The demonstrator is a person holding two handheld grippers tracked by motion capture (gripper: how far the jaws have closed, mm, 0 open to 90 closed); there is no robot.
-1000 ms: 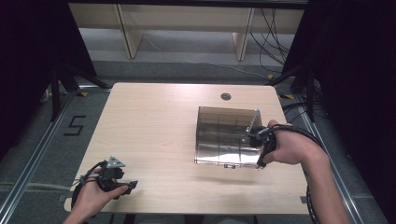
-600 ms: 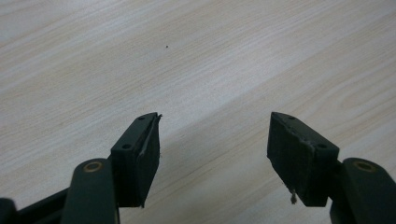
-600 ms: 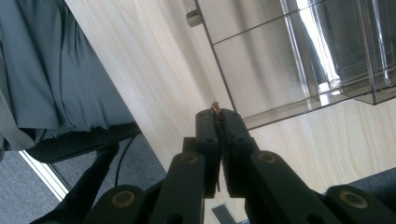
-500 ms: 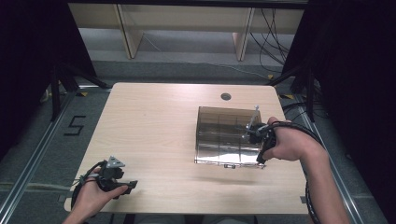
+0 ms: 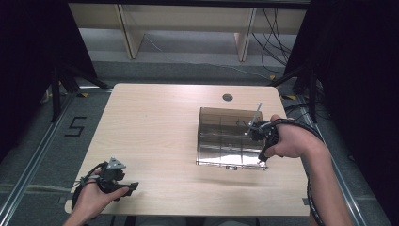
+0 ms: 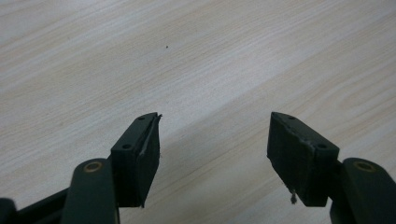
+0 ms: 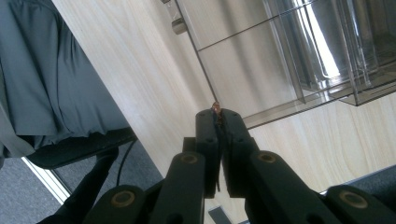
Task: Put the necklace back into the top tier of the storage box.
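Observation:
A smoky clear plastic compartment box (image 5: 225, 136) lies on the right half of the wooden table (image 5: 155, 122). My right gripper (image 5: 262, 158) hangs at the box's right front corner with its jaws pointing down toward the front edge. In the right gripper view my right gripper (image 7: 218, 116) is shut, and a tiny brown tip (image 7: 215, 107) pokes out between the pads. Past it lies the box (image 7: 261, 56). My left gripper (image 5: 132, 186) rests low at the table's front left. It stands open over bare wood, nothing between the jaws (image 6: 212, 140).
A small round hole (image 5: 227, 97) sits in the table near its far edge. A wooden shelf frame (image 5: 188, 19) and cables stand behind the table. Dark curtains flank both sides. The person's grey clothing (image 7: 46, 70) lies past the front edge.
The right hand has shifted only slightly at the box's right side. The left hand has stayed where it was.

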